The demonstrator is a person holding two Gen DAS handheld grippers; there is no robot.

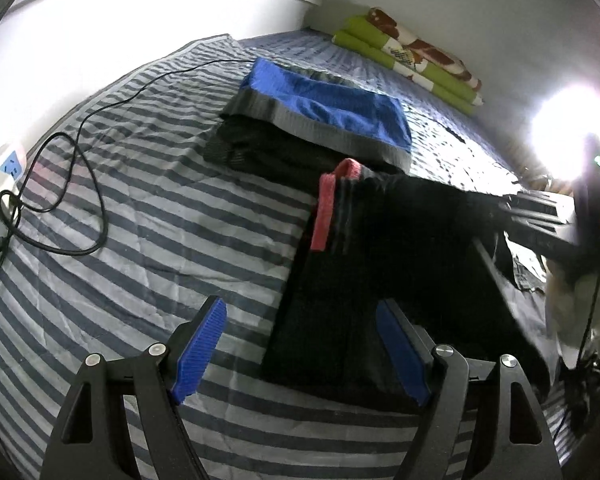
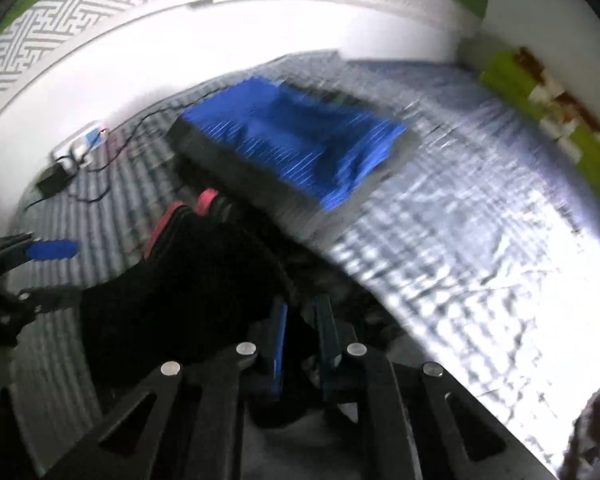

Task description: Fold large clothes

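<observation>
A black garment [image 1: 380,248] with a red trim band [image 1: 328,208] lies partly folded on the striped bed sheet [image 1: 140,220]. My left gripper [image 1: 300,306] hovers open over its near left edge, blue pads wide apart and nothing pinched. My right gripper [image 2: 302,308] is shut on the garment's [image 2: 172,280] right part, with black cloth caught between its narrow jaws. In the left wrist view the cloth stretches up toward the right gripper [image 1: 512,208]. The left gripper [image 2: 60,272] shows at the left edge of the blurred right wrist view.
Behind the garment sits a folded stack topped by a blue and grey piece [image 1: 324,100]. A green patterned blanket [image 1: 412,56] lies folded by the far wall. A power strip [image 1: 4,176] and black cable [image 1: 80,120] rest at left. A bright lamp [image 1: 572,128] glares at right.
</observation>
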